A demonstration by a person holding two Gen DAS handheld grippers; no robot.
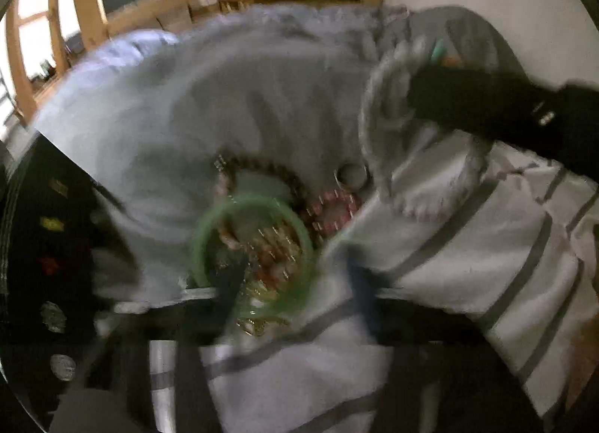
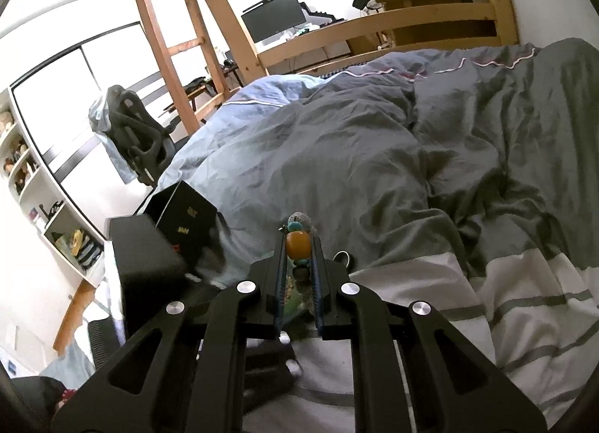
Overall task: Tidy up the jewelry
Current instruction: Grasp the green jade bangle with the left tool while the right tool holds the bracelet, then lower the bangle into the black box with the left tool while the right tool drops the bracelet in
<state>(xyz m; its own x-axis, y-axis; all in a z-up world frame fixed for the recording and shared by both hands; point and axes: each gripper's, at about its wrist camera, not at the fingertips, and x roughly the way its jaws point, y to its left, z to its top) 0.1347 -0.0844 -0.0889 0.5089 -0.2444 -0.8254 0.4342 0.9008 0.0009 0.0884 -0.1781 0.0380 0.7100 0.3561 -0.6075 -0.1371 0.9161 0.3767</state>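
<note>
The left wrist view is badly blurred. A jewelry pile lies on the grey duvet: a green bangle point(image 1: 251, 204), a brown beaded bracelet point(image 1: 262, 167), a pink bracelet point(image 1: 333, 210) and a silver ring point(image 1: 352, 174). My left gripper point(image 1: 295, 264) hangs right over the pile, its fingers apart with the tangle between them; I cannot make out any contact. My right gripper point(image 2: 298, 236) is shut on a beaded strand, pinching the big orange bead point(image 2: 298, 244), with turquoise and grey beads sticking out past the tips. In the left wrist view the right gripper point(image 1: 426, 77) is over a grey woven basket point(image 1: 378, 122).
A black jewelry box point(image 2: 187, 223) stands open at the bed's left edge, and its black tray point(image 1: 22, 245) holds several small pieces. A white throw with grey stripes point(image 2: 524, 302) covers the near bed. A chair, a wooden ladder and a desk stand beyond.
</note>
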